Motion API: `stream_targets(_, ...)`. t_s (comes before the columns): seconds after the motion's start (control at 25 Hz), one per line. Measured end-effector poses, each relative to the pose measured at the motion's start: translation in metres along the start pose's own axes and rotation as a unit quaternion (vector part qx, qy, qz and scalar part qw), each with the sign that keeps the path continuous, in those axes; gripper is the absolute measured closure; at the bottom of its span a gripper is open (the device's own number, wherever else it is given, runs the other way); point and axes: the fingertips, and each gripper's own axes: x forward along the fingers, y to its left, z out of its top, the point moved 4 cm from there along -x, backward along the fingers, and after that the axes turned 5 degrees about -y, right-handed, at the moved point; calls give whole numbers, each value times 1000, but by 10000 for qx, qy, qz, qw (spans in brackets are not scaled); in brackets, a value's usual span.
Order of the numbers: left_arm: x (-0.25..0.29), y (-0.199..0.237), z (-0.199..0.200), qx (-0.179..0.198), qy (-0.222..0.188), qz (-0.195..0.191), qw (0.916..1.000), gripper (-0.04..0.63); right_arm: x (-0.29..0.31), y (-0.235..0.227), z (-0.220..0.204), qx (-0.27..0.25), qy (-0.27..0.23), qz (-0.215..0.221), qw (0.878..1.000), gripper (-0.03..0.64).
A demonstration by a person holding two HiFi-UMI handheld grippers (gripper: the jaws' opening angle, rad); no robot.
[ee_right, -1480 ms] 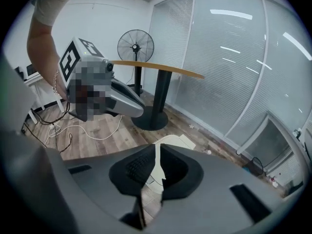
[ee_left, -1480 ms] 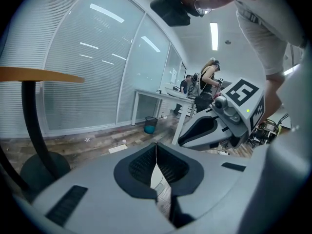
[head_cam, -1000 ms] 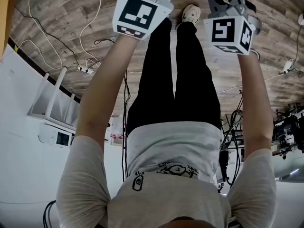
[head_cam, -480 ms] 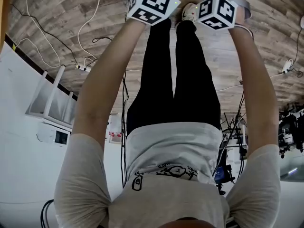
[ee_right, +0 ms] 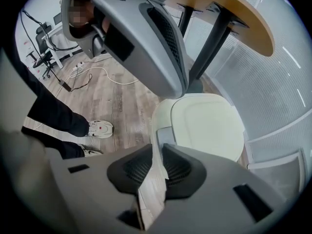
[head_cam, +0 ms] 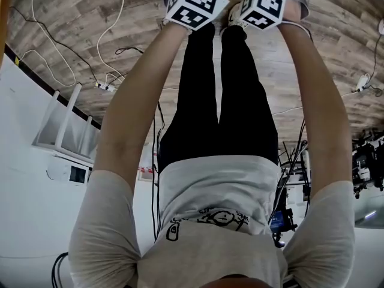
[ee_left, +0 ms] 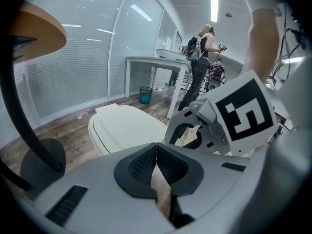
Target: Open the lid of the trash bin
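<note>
The white trash bin stands on the wood floor with its lid closed flat. Both grippers hang above it and touch nothing. My left gripper points at the bin's near side with its pads touching, nothing between them. My right gripper points steeply down over the bin's front rim; its jaws are opening, and only the rim and floor show through the gap. In the head view only the left gripper's marker cube and the right gripper's marker cube show, at the top edge over the person's legs.
A round wooden tabletop on a black leg stands just beside the bin. The person's shoes are close to it. A white desk, a small teal bin and another person are farther off. Cables lie on the floor.
Both grippers have sunk toward the floor, sliding up the head view, shrinking and drawing closer together as the arms stretched out.
</note>
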Motion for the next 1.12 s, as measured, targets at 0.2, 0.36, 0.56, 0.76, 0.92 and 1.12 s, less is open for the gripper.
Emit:
stream_targets(0.2, 1, 0, -1, -12, 63, -18, 10000, 575, 5, 1, -1, -190, 120, -22, 9997, 543)
stream_targets(0.36, 1, -1, 0, 6, 87, -12, 10000, 575, 8, 8, -4, -269, 175, 7, 9995, 511)
stream_targets(0.56, -10, -6, 3, 94, 125, -48, 9999, 575, 2, 10, 2, -6, 211, 129, 9997, 476)
stream_targets(0.76, -30, -7, 25, 136, -8, 11, 9999, 575, -28, -5, 16, 407, -52, -125, 9991, 500)
stream_targets(0.92, -49, -7, 52, -18, -224, 121, 9997, 575, -62, -19, 24, 746, -240, -279, 9965, 511)
stream_targets(1.12, -86, -9, 96, -285, -609, 308, 9973, 575, -123, -44, 36, 1439, -686, -630, 9852, 534)
